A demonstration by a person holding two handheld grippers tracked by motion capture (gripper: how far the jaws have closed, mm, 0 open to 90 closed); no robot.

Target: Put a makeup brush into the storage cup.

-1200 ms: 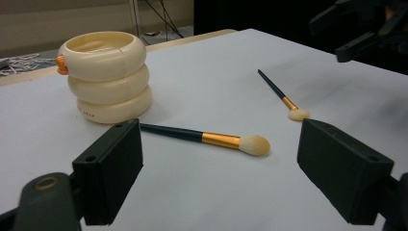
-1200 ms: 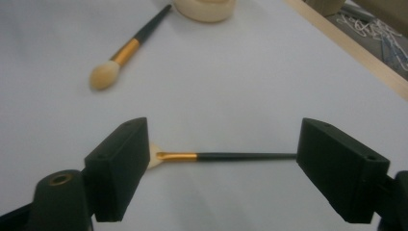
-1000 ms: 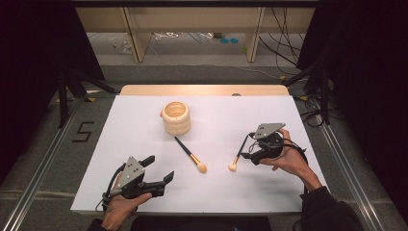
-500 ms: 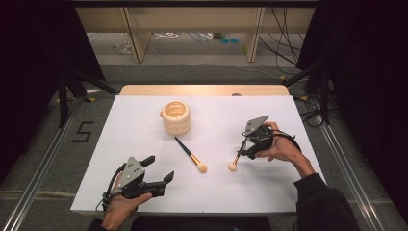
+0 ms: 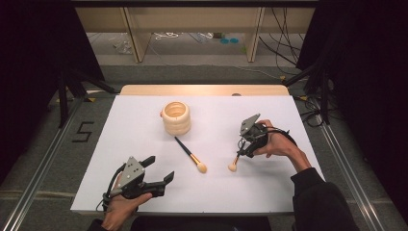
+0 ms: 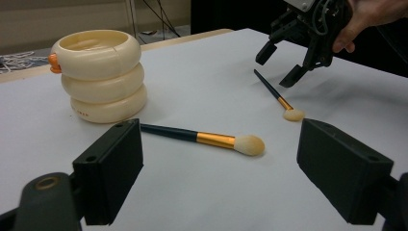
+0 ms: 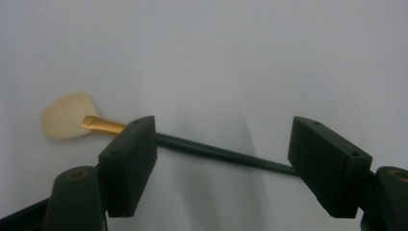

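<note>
Gold-banded and dark-handled, a small makeup brush [image 5: 235, 160] lies flat on the white counter [image 5: 144, 125], toward its right side, with its pale bristle tip pointing at the near edge. Poised right over its handle is the right hand-held gripper [image 5: 243, 150], tipped downward; its jaws have just been closing a little but stand wide apart, the thin handle lying crosswise between them and the pads not pressing on it, so nothing is gripped. This looks like the approach step of a pick-up: the next move would call for sinking the last bit so the jaws straddle the handle, then closing squarely on it without rolling the brush away. A second, similar brush [image 5: 191, 154] lies near the middle of the counter, well apart from the first, its handle end close to a cream holder [image 5: 176, 117] shaped like three stacked rings, open at the top, with a small orange tab on its side. Nearer the front left, the left hand-held gripper [image 5: 159, 170] rests low by the counter's edge, jaws wide open and empty, pointing toward the middle brush. By count: two brushes, one ringed holder, two hand-held grippers, each in one of the person's hands.
</note>
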